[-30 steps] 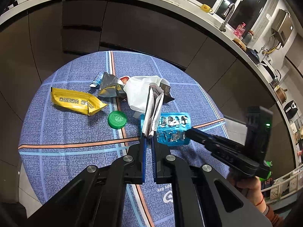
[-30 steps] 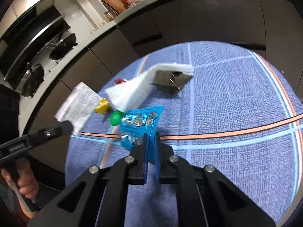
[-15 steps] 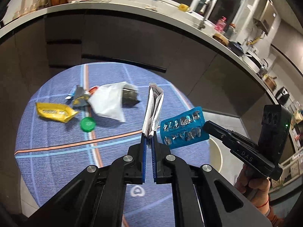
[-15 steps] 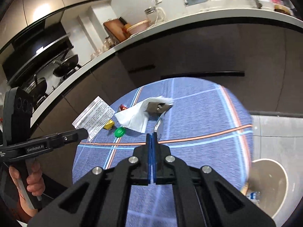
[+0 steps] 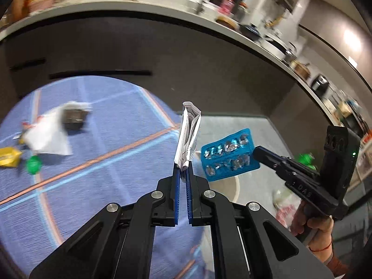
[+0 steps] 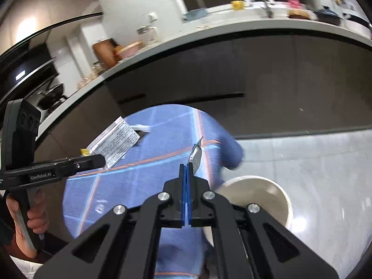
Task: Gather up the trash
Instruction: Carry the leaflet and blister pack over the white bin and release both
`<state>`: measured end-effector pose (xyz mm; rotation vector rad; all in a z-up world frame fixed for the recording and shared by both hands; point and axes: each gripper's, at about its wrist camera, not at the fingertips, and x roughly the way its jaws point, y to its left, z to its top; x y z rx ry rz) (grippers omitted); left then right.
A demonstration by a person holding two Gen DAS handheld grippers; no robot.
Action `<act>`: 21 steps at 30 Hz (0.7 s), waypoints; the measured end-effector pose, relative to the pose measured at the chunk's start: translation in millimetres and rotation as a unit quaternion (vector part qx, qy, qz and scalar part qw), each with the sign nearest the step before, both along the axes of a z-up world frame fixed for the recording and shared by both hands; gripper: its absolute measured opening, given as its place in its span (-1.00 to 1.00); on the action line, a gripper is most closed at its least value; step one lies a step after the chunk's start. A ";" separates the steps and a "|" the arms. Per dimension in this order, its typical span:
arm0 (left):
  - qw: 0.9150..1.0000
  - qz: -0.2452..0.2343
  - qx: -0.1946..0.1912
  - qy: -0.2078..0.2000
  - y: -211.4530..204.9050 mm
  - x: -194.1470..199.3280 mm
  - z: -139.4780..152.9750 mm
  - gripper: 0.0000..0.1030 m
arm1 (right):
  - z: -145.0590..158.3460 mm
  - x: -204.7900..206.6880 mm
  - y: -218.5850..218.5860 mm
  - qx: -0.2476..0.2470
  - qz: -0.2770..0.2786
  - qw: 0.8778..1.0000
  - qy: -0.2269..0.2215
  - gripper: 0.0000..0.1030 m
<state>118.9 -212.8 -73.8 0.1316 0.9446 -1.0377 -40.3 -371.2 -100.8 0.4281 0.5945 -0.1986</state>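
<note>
My left gripper (image 5: 182, 171) is shut on a folded white printed leaflet (image 5: 188, 137), held upright in the air past the table's right edge. It shows from the side in the right wrist view (image 6: 115, 143). My right gripper (image 6: 187, 168) is shut on a blue blister pack (image 5: 229, 154), seen edge-on in its own view (image 6: 196, 154), held above the floor next to the leaflet. A round beige bin (image 6: 253, 194) stands on the floor below the right gripper.
On the blue-clothed round table (image 5: 104, 162) lie a white plastic bag (image 5: 47, 134), a dark wrapper (image 5: 75, 116), a green cap (image 5: 33, 165) and a yellow packet (image 5: 8, 160). Dark cabinets and a counter (image 5: 162, 53) curve behind. Grey floor tiles (image 6: 313, 158) lie to the right.
Both grippers have swung right, away from the table and out over the floor, carrying the leaflet and the blister pack. The bin has come closer under the right gripper.
</note>
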 end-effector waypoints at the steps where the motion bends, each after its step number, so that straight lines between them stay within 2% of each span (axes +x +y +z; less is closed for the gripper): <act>1: 1.000 -0.014 0.003 0.006 -13.6 -3.0 -5.4 -0.91 | -5.4 -5.2 -5.8 0.002 -0.008 1.000 0.005 -0.95; 11: 0.994 -0.100 0.033 0.032 -105.3 -25.6 -54.3 -0.91 | -71.9 -33.2 -51.6 0.049 -0.063 0.995 0.054 -0.95; 21: 0.986 -0.127 0.102 0.031 -164.4 -36.2 -116.9 -0.91 | -132.7 -28.1 -69.6 0.085 -0.071 0.989 0.096 -0.95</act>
